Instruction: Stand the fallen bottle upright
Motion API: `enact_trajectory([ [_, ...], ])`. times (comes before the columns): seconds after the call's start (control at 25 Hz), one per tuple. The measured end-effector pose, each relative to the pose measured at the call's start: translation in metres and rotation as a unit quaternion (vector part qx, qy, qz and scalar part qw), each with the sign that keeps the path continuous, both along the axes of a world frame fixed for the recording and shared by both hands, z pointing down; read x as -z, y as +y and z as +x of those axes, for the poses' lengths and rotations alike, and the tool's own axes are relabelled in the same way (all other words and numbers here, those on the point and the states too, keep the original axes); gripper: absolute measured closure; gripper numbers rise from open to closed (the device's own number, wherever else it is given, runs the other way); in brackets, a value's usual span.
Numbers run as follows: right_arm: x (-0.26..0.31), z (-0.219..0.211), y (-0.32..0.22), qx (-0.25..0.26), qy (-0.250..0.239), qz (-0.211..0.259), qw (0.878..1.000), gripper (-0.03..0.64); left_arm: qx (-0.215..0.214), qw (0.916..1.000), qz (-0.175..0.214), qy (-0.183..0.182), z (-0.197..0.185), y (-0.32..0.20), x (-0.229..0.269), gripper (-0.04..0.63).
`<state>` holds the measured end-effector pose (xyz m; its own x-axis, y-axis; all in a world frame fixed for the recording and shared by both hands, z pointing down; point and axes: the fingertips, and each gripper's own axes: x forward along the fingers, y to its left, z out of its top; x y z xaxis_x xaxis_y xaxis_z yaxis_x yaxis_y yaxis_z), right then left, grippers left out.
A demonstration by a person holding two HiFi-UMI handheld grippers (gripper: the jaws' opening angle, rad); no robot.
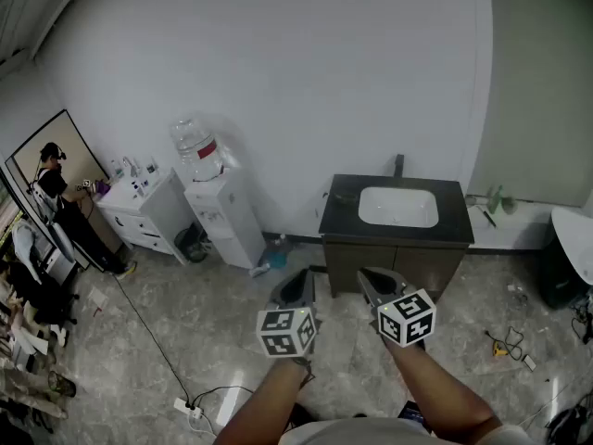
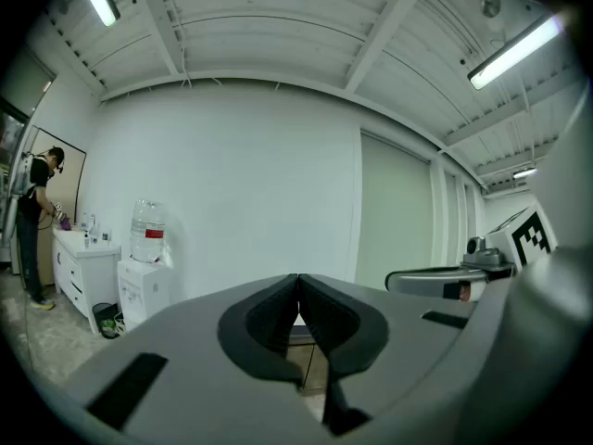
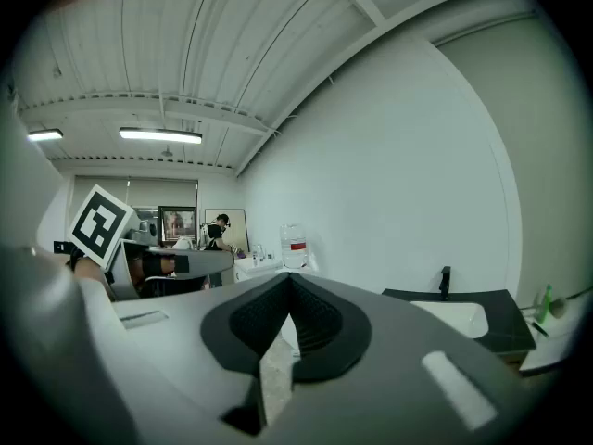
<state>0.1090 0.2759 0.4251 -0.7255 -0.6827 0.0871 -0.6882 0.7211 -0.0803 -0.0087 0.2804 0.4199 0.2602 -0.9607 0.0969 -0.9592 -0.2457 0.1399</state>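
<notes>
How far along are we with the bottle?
Nothing done yet. The left gripper and right gripper are shut and empty, held short of the sink cabinet. A small green item on the ledge beside it may be the bottle; reaching, gripping and standing it all remain.

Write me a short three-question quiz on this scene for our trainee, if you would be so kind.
1. True or false: the left gripper and the right gripper are both shut and empty.
2. In the head view, what stands left of the sink? A) water dispenser B) ladder C) fridge
3. What colour is the counter round the sink?
Key: 1 true; 2 A; 3 black.
</notes>
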Motion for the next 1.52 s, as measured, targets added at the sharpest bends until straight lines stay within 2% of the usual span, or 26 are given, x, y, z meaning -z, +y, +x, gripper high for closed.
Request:
enact_trajectory([
  [0.4,0.000,-0.008,-0.003,0.001,-0.008,0.000,1.000,0.615,-0.005,0.9999,-0.002,0.010,-0.008,-0.004,-0.004,0.586],
  [0.72,-0.001,-0.034,-0.019,-0.010,-0.016,0.002,1.000,0.614,-0.017,0.9997,0.002,0.019,-0.034,-0.023,-0.007,0.586],
  [1.0,-0.011,-0.085,-0.066,-0.028,-0.010,-0.012,0.999,0.603,-0.055,0.9985,0.005,0.007,-0.077,-0.073,-0.011,0.586],
  [1.12,-0.009,-0.110,-0.090,-0.045,-0.017,-0.018,0.999,0.601,-0.068,0.9975,0.011,0.014,-0.102,-0.095,-0.003,0.586],
  [1.28,-0.010,-0.142,-0.115,-0.059,-0.012,-0.019,0.998,0.601,-0.091,0.9958,0.003,0.010,-0.126,-0.126,-0.005,0.586],
  [1.52,-0.029,-0.158,-0.163,-0.071,-0.001,-0.034,0.997,0.597,-0.100,0.9949,0.006,0.017,-0.147,-0.184,-0.010,0.586],
])
